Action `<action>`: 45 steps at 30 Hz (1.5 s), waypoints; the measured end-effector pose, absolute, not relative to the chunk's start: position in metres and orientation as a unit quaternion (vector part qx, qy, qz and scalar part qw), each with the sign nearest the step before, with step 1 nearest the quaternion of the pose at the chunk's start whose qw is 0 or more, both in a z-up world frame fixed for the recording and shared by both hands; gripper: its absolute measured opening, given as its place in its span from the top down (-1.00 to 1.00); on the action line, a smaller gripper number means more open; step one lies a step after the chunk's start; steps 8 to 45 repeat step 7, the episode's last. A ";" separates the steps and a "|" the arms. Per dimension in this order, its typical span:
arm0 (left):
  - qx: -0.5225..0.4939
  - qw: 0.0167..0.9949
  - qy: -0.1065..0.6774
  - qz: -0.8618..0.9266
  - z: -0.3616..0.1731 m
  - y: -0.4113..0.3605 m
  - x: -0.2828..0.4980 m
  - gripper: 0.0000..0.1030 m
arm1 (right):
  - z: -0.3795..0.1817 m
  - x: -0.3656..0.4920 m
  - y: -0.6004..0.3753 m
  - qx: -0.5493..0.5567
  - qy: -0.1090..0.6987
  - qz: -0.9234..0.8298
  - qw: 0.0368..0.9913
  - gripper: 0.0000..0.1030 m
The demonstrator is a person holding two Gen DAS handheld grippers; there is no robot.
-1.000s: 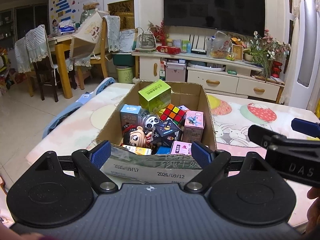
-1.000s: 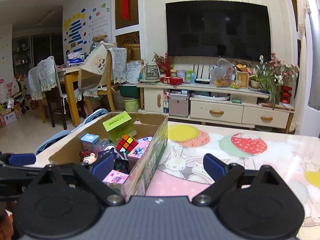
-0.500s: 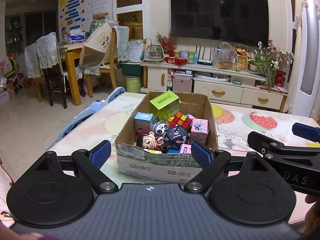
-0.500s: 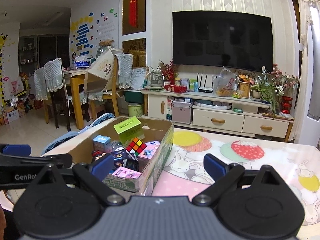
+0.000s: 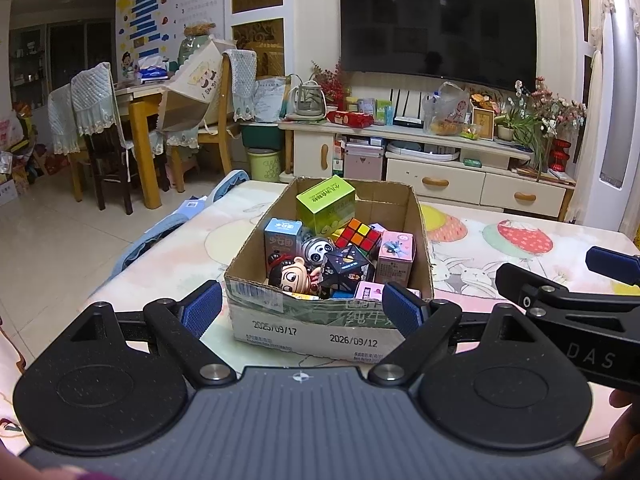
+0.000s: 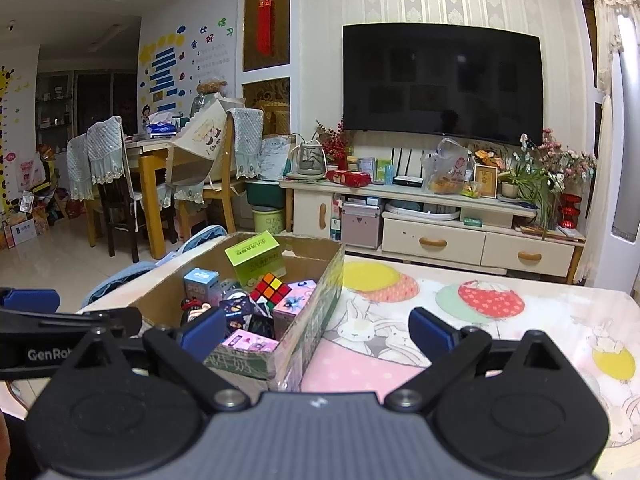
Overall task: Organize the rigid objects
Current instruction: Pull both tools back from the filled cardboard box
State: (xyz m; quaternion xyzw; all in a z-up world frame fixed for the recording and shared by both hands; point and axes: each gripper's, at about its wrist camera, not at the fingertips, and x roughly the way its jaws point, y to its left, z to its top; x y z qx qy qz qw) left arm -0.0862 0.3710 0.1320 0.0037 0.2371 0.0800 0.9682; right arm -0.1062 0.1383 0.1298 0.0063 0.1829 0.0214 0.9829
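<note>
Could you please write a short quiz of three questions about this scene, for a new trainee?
1. True or false: the left gripper is shut on a toy.
2. Which item stands highest in the cardboard box?
A. the green box
B. the Rubik's cube
C. the pink carton
3. Fill in: the right gripper has its jaws ____ and holds nothing.

Key
1. False: its jaws are wide apart in front of the box and it is empty.
2. A
3. open
</note>
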 end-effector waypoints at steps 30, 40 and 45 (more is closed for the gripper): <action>0.022 0.965 0.249 0.079 0.128 0.355 -0.083 -1.00 | 0.119 -0.102 0.124 0.017 0.189 0.012 0.982 -0.91; 0.022 0.965 0.249 0.079 0.128 0.355 -0.083 -1.00 | 0.119 -0.102 0.124 0.017 0.189 0.012 0.982 -0.91; 0.022 0.965 0.249 0.079 0.128 0.355 -0.083 -1.00 | 0.119 -0.102 0.124 0.017 0.189 0.012 0.982 -0.91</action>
